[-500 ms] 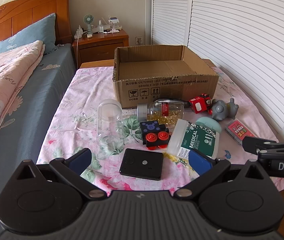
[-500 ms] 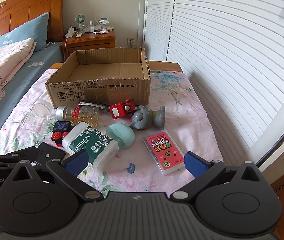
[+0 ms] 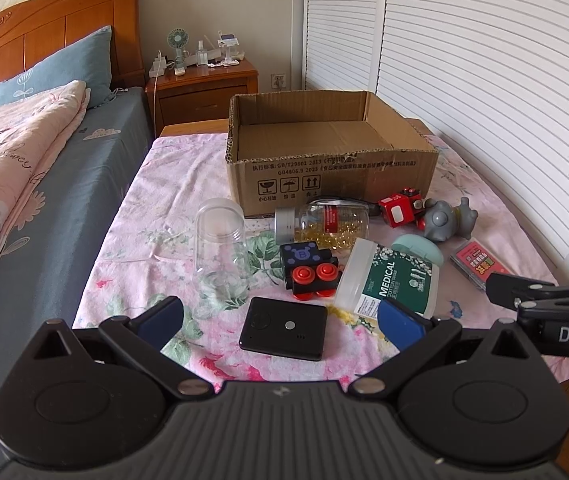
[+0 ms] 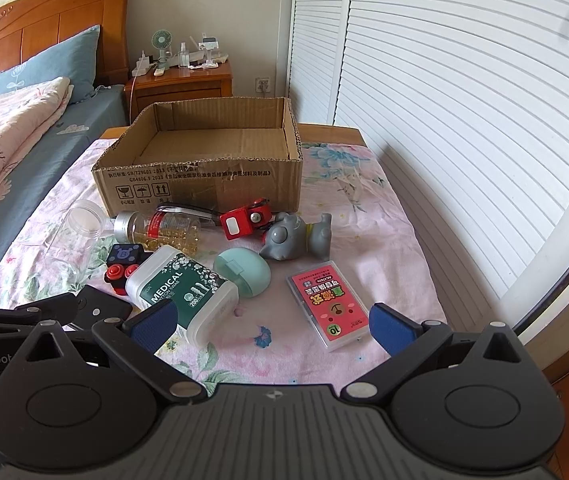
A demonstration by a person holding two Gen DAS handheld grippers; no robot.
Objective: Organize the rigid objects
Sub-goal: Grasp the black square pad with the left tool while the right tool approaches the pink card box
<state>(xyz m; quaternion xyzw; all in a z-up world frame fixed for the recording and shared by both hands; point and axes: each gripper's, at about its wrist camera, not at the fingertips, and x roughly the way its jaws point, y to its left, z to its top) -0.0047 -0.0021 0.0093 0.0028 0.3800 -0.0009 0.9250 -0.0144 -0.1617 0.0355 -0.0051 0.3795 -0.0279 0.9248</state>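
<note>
Lying sideways, the capsule bottle [image 3: 324,222] points its cap left.

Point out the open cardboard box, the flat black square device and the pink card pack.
open cardboard box [image 3: 324,184], left wrist view, printed front wall
flat black square device [image 3: 283,328], left wrist view, top face
pink card pack [image 4: 327,305], right wrist view, label

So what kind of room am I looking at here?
Most likely a home bedroom: a bed with a wooden headboard and blue pillow, a nightstand holding a small fan, and a flowered cloth where the objects and cardboard box sit.
</note>
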